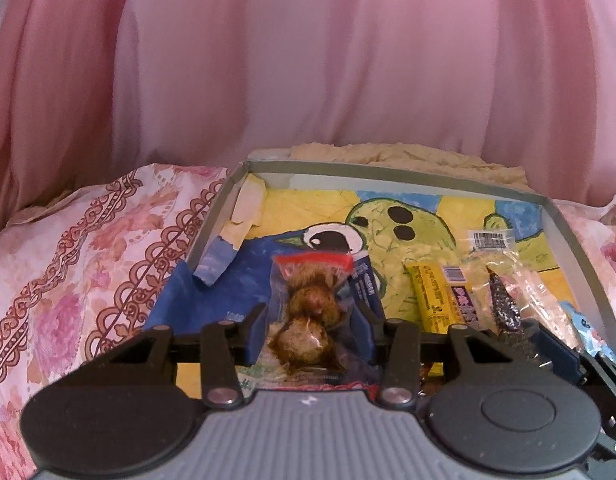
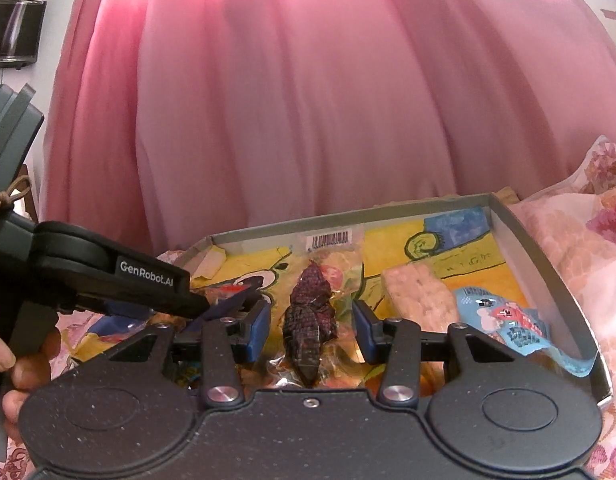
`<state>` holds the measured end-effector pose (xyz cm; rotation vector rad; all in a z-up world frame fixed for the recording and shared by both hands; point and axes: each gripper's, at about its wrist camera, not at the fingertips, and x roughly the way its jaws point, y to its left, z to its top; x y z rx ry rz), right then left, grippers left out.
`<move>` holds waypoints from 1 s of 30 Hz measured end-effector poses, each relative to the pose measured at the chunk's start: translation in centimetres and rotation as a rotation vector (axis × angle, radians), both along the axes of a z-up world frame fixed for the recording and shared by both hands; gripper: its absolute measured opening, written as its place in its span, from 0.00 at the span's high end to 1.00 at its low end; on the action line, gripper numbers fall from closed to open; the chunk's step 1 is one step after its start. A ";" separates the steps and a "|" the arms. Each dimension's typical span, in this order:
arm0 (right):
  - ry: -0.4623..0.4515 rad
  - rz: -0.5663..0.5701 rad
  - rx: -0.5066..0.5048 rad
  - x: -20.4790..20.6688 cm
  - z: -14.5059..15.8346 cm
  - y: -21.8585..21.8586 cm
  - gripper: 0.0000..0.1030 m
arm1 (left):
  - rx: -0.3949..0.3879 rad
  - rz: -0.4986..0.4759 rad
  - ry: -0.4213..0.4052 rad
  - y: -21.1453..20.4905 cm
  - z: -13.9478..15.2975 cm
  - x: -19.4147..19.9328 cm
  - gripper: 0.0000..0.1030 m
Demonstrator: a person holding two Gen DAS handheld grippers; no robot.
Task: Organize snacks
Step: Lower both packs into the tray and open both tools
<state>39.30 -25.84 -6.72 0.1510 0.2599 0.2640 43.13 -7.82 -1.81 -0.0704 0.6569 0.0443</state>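
Between the left gripper's (image 1: pixel 311 320) parted blue pads, unclenched, lay a clear crinkly pouch (image 1: pixel 309 312) of two brown balls. The right gripper (image 2: pixel 312 320) gaped around a dark packet (image 2: pixel 309 320), inside the painted cardboard tray (image 2: pixel 547 264).

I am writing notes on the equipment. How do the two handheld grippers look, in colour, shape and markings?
The left gripper has a ribbed grey body, black round discs and linkages, and blue finger pads. The right gripper has a black speckled body and blue pads. White "GenRobot.AI" lettering shows on the left gripper's black side.
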 end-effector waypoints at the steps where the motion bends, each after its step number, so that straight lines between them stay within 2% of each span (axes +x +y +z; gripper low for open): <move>1: 0.000 -0.001 -0.002 0.0 0.0 0.0 0.55 | -0.004 0.003 -0.003 0.1 0.0 0.0 0.52; 14: 0.002 -0.010 -0.011 -0.1 0.0 0.2 0.54 | -0.027 0.011 -0.016 0.2 -0.1 -0.2 0.47; 20: -0.001 -0.021 -0.022 -0.3 -0.1 0.2 0.53 | -0.010 0.015 -0.046 -0.1 0.3 -0.6 0.34; 22: -0.005 -0.023 -0.025 -0.4 0.0 0.1 0.52 | -0.007 0.016 -0.062 -0.2 0.5 -0.7 0.23; 28: -0.015 -0.025 -0.033 -1.0 0.2 0.3 0.44 | -0.016 0.016 -0.096 -0.1 1.1 -1.1 0.16; 30: -0.023 -0.027 -0.037 -1.2 0.3 0.5 0.40 | -0.024 0.018 -0.102 0.0 1.2 -1.4 0.10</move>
